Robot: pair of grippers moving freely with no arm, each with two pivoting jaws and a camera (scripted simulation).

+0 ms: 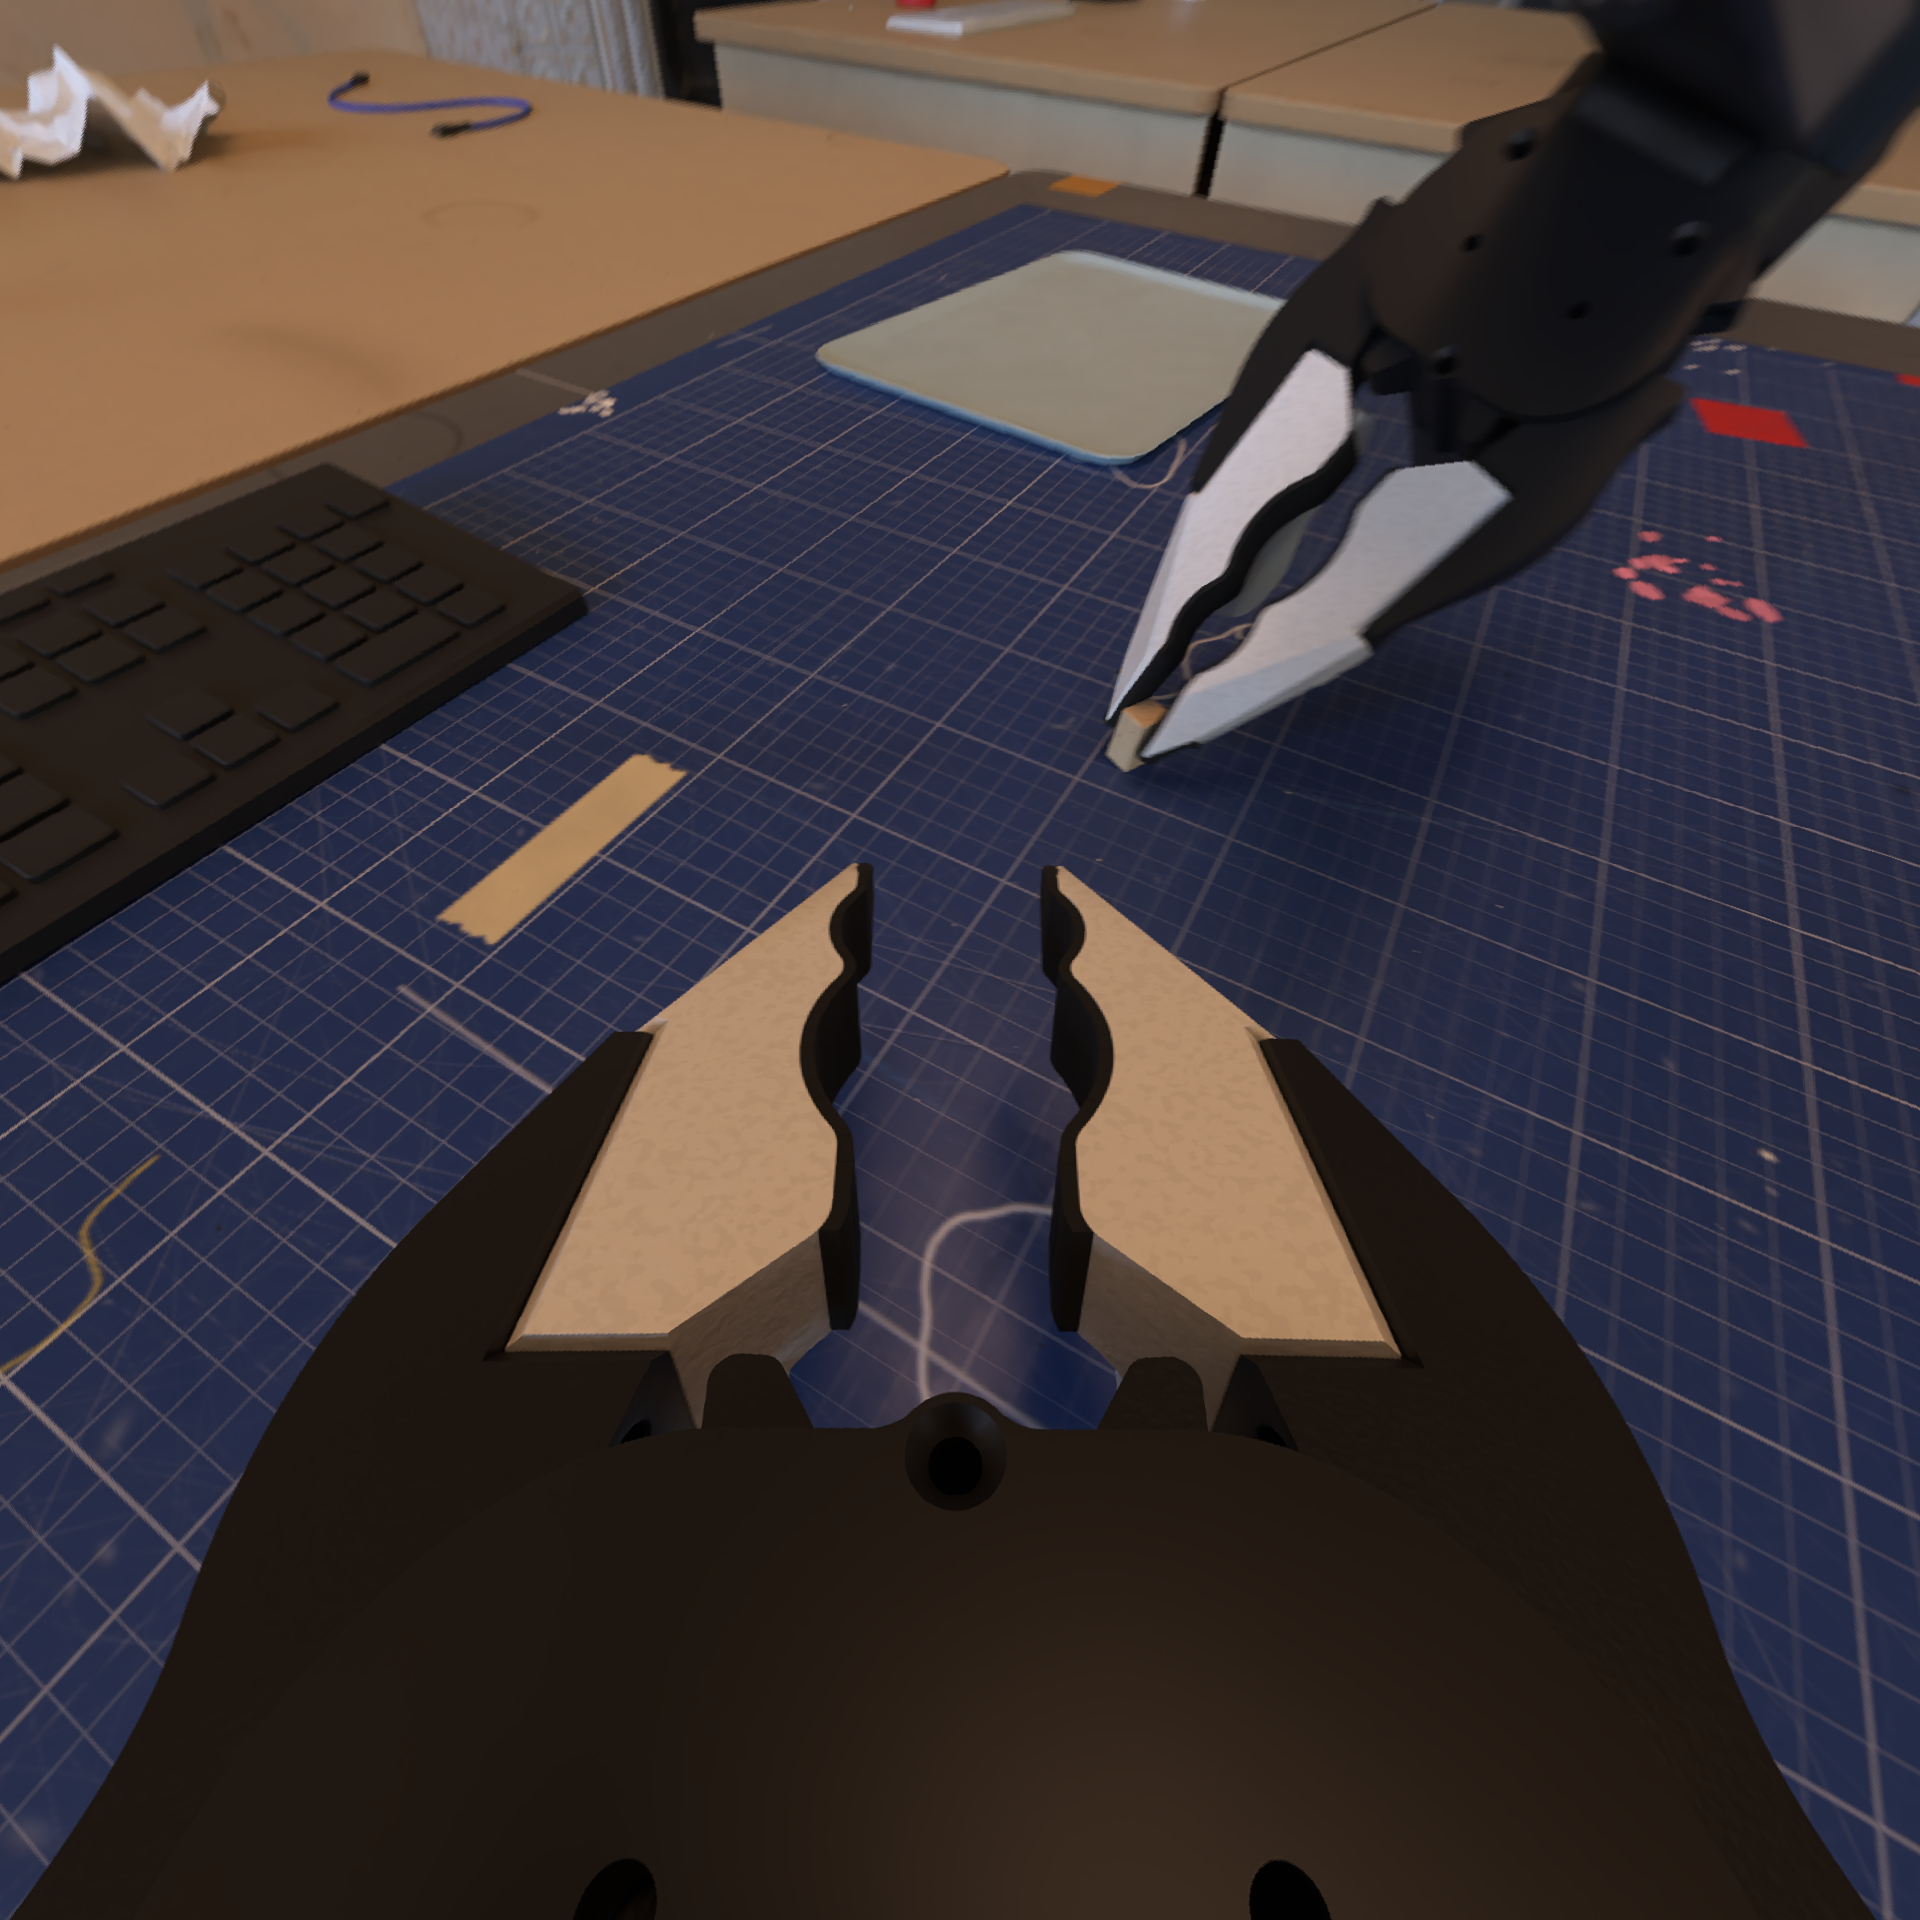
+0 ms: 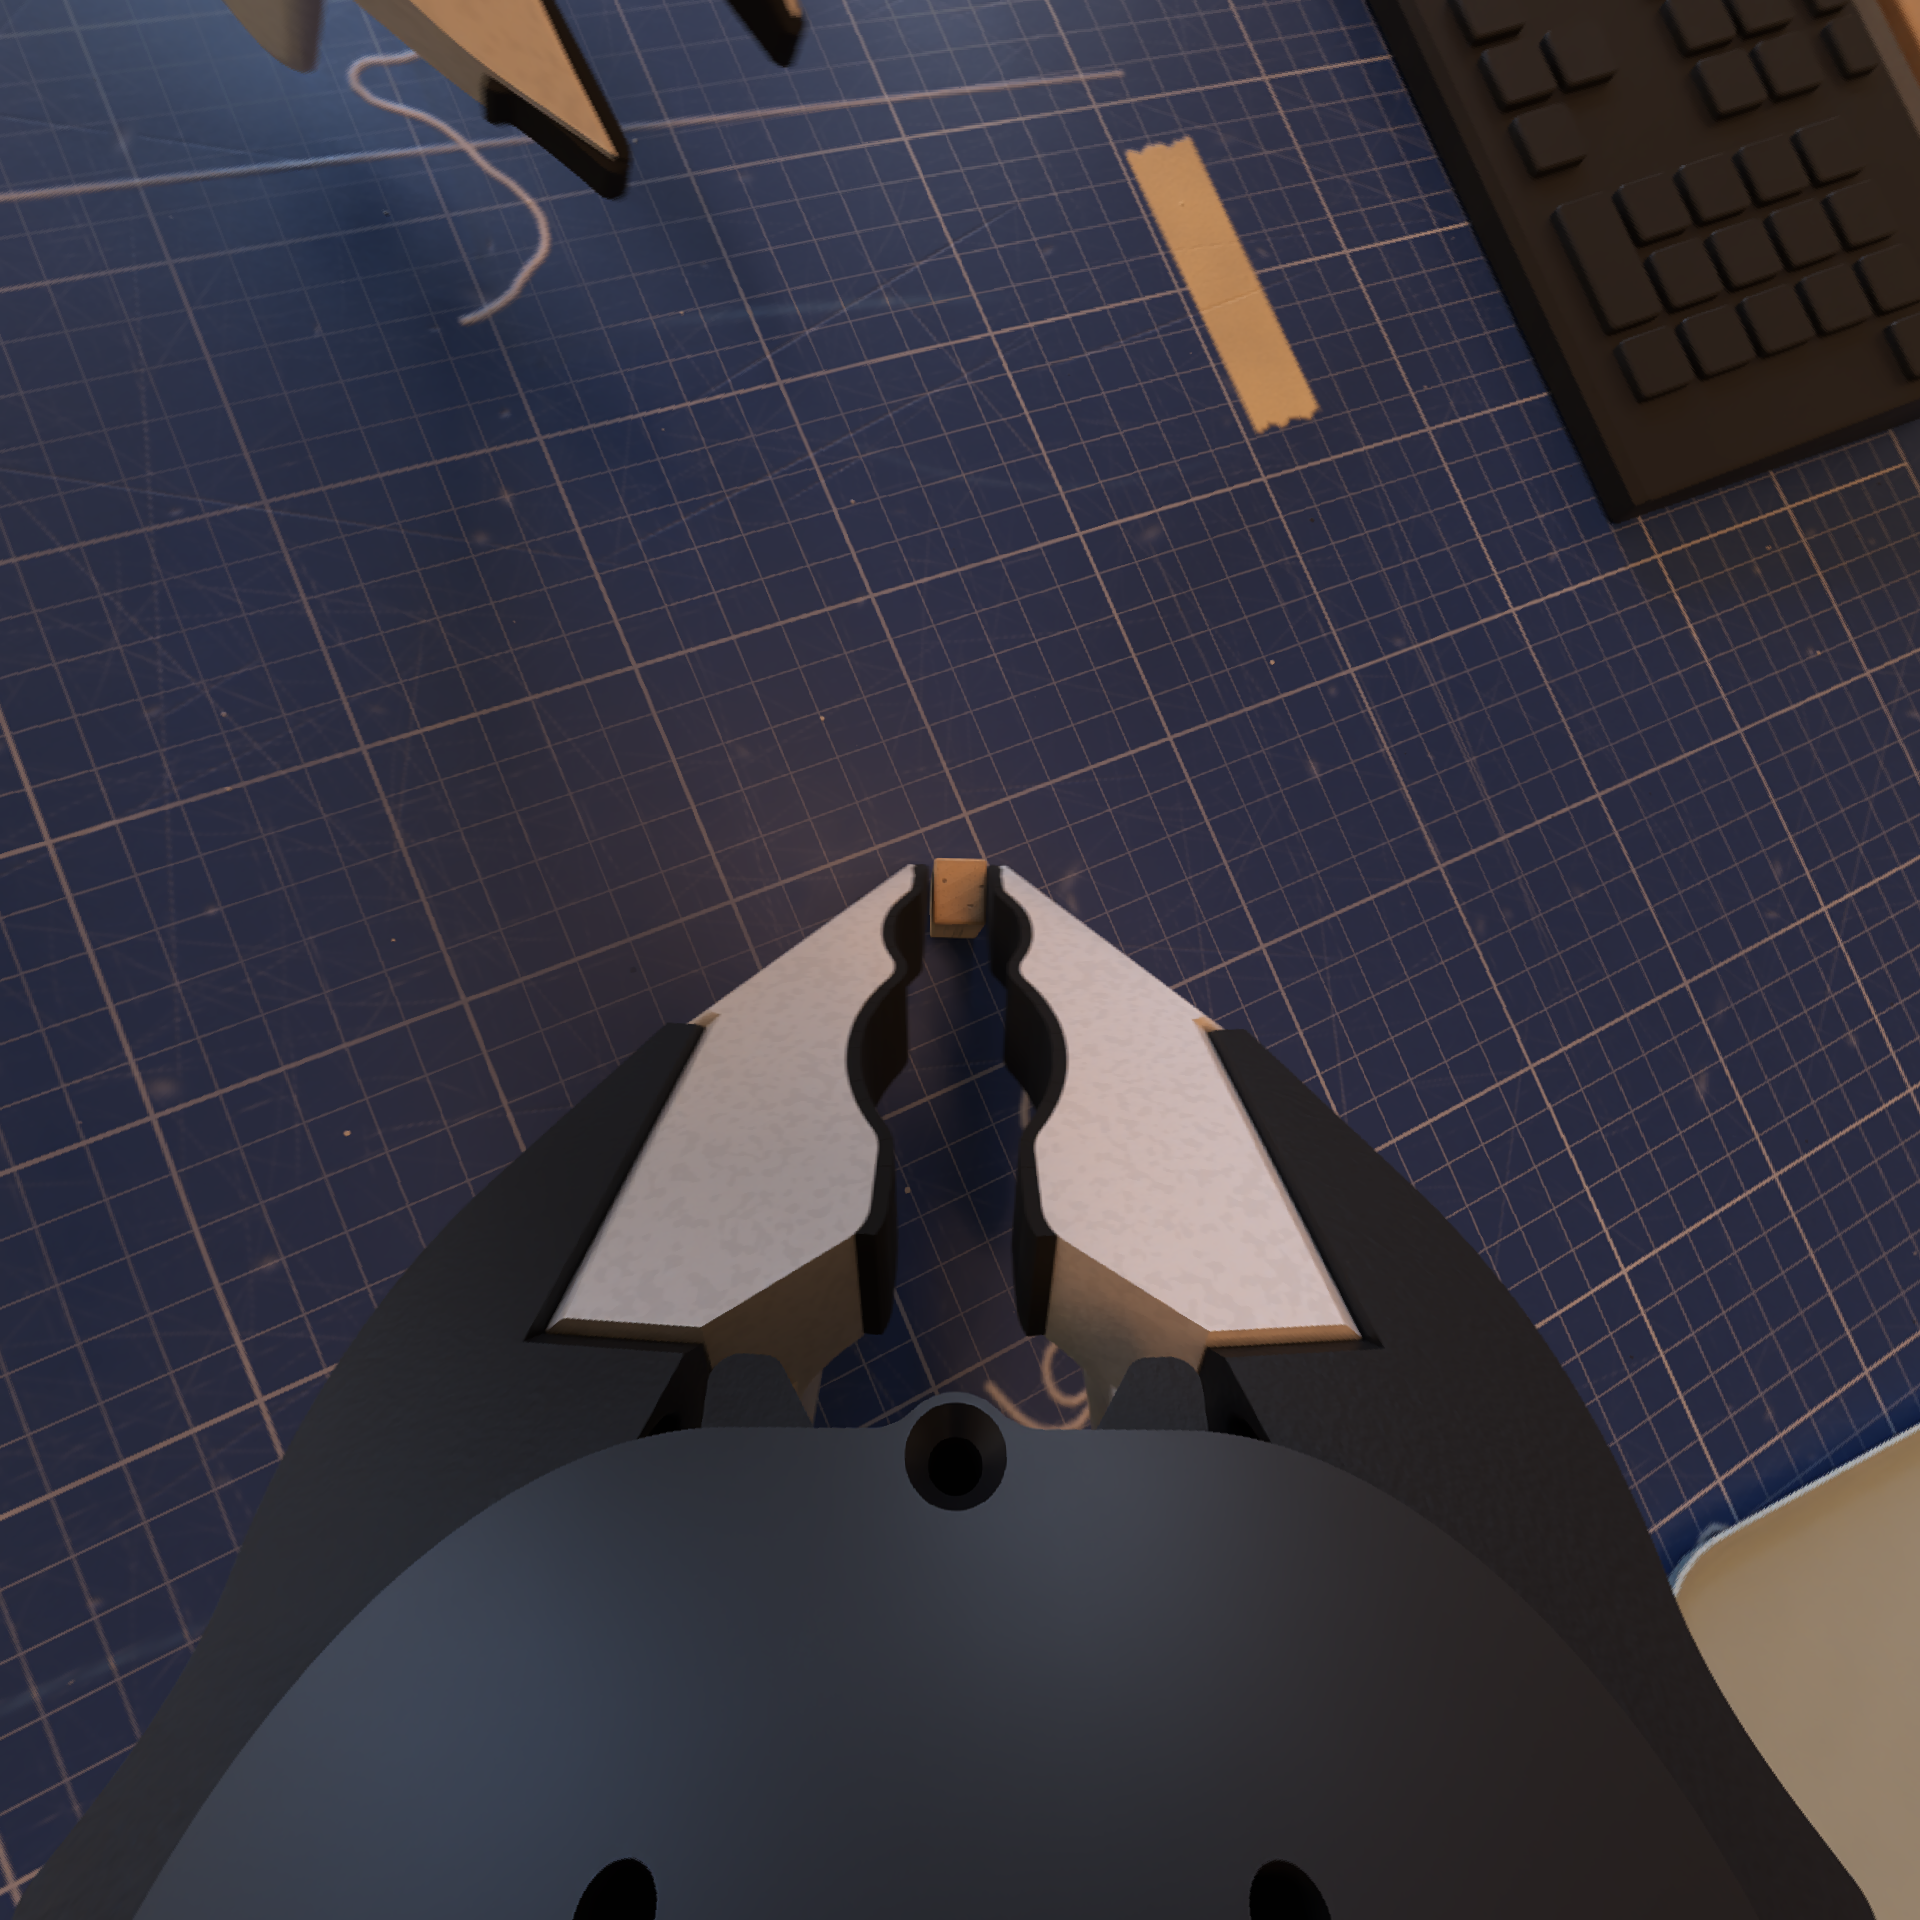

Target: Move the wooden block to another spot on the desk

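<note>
The small wooden block [image 2: 958, 900] stands on the blue cutting mat [image 2: 520, 727], pinched between the tips of my right gripper [image 2: 958, 881]. The jaws are narrowed to the block's width, one tip against each side. In the left wrist view the block [image 1: 1130, 744] shows at mat level under the right gripper [image 1: 1141, 717], which comes down steeply from the upper right. My left gripper [image 1: 958, 885] is open and empty, hovering over the mat in front of and left of the block. Its fingers [image 2: 551, 94] show at the top left of the right wrist view.
A black keyboard [image 1: 208, 665] lies at the mat's left side. A strip of tan tape [image 1: 566, 847] sits between keyboard and block. A pale square tray [image 1: 1049, 348] lies beyond the block. White string [image 2: 499, 208] lies on the mat. Crumpled paper [image 1: 94, 114] and a blue cable [image 1: 436, 109] lie on the wooden desk.
</note>
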